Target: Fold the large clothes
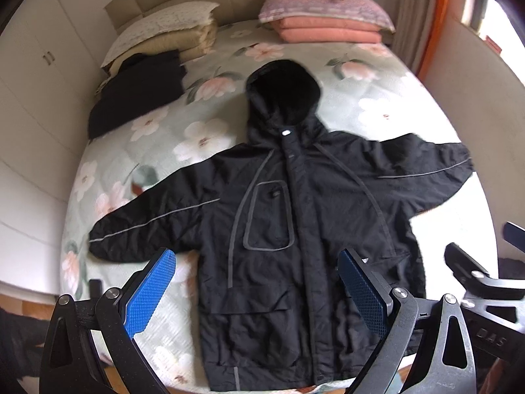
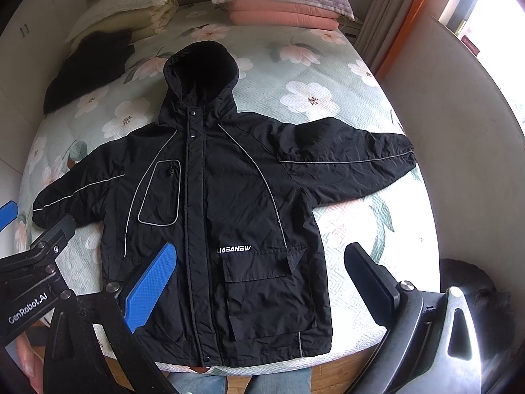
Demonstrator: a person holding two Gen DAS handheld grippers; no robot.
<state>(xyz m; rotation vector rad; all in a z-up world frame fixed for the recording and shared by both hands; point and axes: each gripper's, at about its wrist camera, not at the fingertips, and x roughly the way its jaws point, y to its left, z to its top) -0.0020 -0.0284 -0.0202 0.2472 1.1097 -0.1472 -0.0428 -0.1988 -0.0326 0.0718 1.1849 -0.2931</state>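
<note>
Two tools, left tool (image 1: 256,292) and right tool (image 2: 262,292), spread wide above black jacket (image 2: 229,213) flat on bed (image 2: 344,105).

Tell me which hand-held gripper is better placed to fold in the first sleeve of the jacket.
Either could start. The right hand-held gripper, jaws open, sits over the black hooded jacket nearer the sleeve on its side; the left hand-held gripper, also open, sits nearer the other sleeve.

Jacket (image 2: 223,216) flat on bed (image 2: 361,105), hood toward pillows (image 2: 285,0) at the head; folded garment (image 2: 88,69) left of hood.
</note>
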